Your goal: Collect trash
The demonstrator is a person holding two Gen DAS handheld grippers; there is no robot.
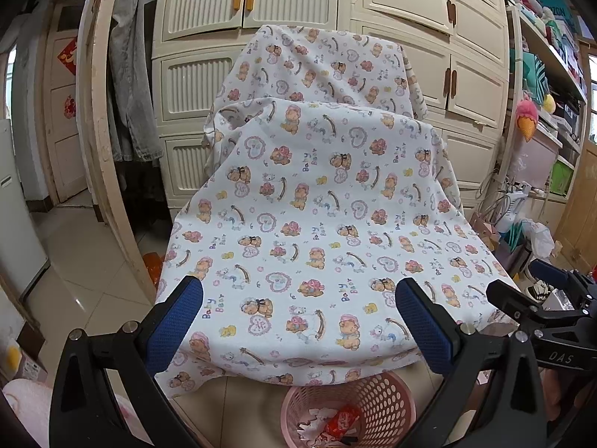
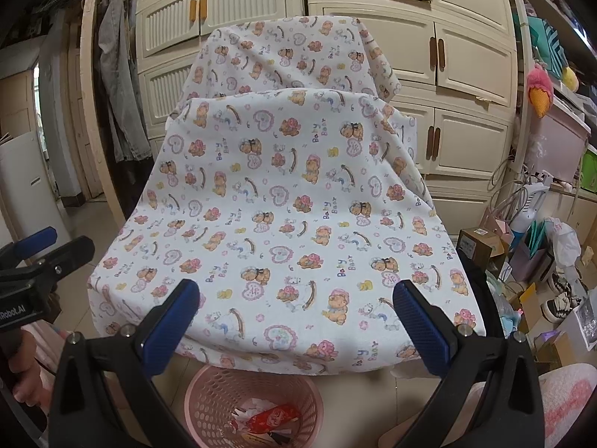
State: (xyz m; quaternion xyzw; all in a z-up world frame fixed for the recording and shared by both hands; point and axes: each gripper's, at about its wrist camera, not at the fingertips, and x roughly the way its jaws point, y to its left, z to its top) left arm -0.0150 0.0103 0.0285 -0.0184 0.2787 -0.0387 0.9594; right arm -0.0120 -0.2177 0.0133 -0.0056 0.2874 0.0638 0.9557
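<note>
We hold two grippers, left gripper (image 1: pixel 298 321) and right gripper (image 2: pixel 296 317), fingers wide and empty. One pink basket (image 2: pixel 209 395) holds one red wrapper (image 2: pixel 272 420) among white scraps.

Cream wardrobe cabinets (image 1: pixel 335 7) with louvred and panelled doors and brown handles filled the back wall. In front of them stood a chair-like shape draped in a bear-print sheet (image 1: pixel 309 201). Grey clothes (image 1: pixel 130 74) hung at the left beside a curved pale wooden frame (image 1: pixel 100 119), with a doorway behind. The floor was pale glossy tile (image 1: pixel 86 261). At the right, crowded shelves (image 2: pixel 559 74) held boxes and plush toys, with bags and cartons (image 2: pixel 522 257) heaped below
</note>
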